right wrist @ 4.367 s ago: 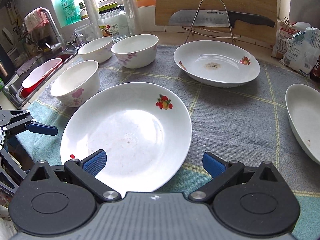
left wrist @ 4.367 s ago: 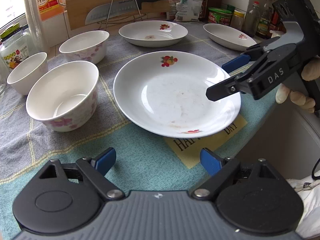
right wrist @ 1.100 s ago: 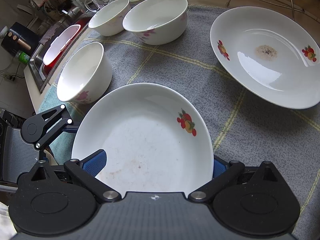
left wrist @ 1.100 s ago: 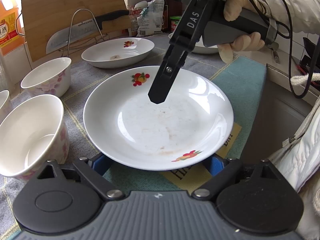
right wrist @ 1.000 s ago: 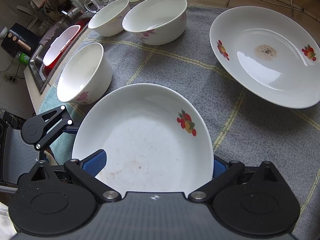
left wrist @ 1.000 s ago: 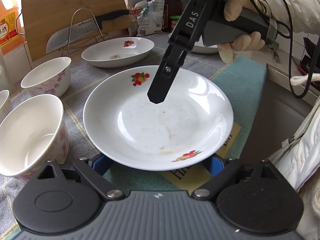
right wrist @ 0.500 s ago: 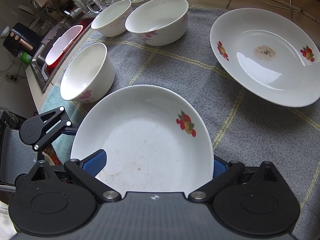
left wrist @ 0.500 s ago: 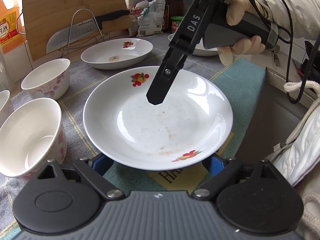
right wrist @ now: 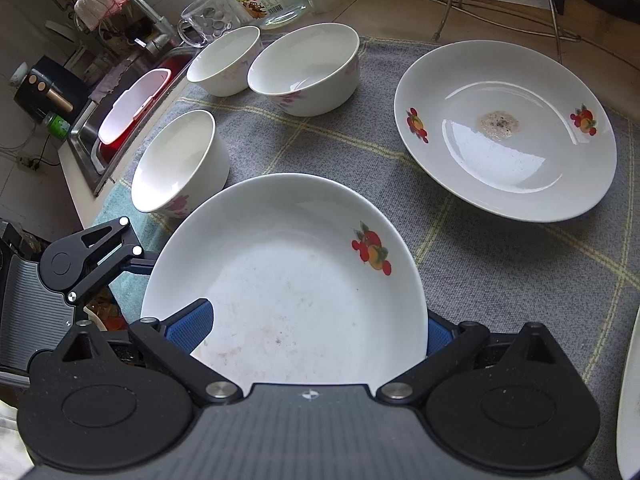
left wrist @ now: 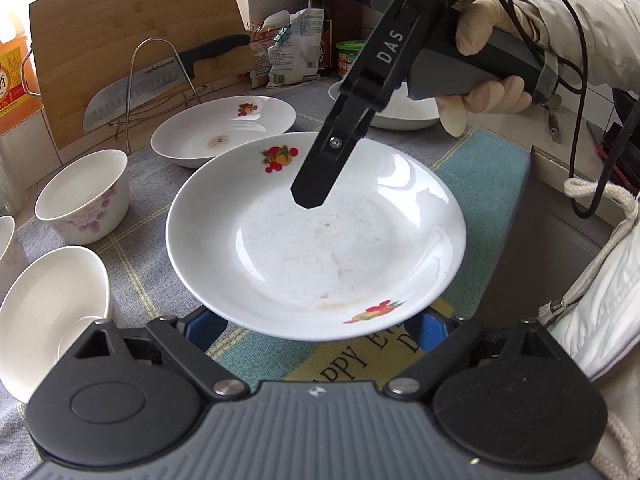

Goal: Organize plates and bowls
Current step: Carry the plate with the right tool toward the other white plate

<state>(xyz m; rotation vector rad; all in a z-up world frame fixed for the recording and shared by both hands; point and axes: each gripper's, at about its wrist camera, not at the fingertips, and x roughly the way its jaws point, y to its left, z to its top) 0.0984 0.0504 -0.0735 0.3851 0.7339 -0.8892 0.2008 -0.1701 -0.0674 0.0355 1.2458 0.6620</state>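
Note:
A white plate with fruit prints [left wrist: 320, 248] [right wrist: 296, 280] is held a little above the cloth. My left gripper [left wrist: 316, 326] has its blue pads under the plate's near rim. My right gripper [right wrist: 316, 330] has one finger over the plate's inside and one beneath its rim; its upper finger [left wrist: 316, 184] shows in the left wrist view. A second plate [left wrist: 224, 130] [right wrist: 504, 128] with a brown stain lies farther back, a third [left wrist: 404, 110] at the far right. Three white bowls [right wrist: 304, 68] [right wrist: 224, 60] [right wrist: 180, 168] stand at the left.
A grey and teal checked cloth [right wrist: 500, 264] covers the counter. A knife on a wire rack [left wrist: 160, 80] and a cutting board [left wrist: 132, 56] stand at the back. A sink [right wrist: 132, 108] with a red tub lies left of the bowls. Jars and bottles line the back wall.
Both grippers came in around the near plate and it has risen off the cloth. Over the last second it moved slightly toward the second plate.

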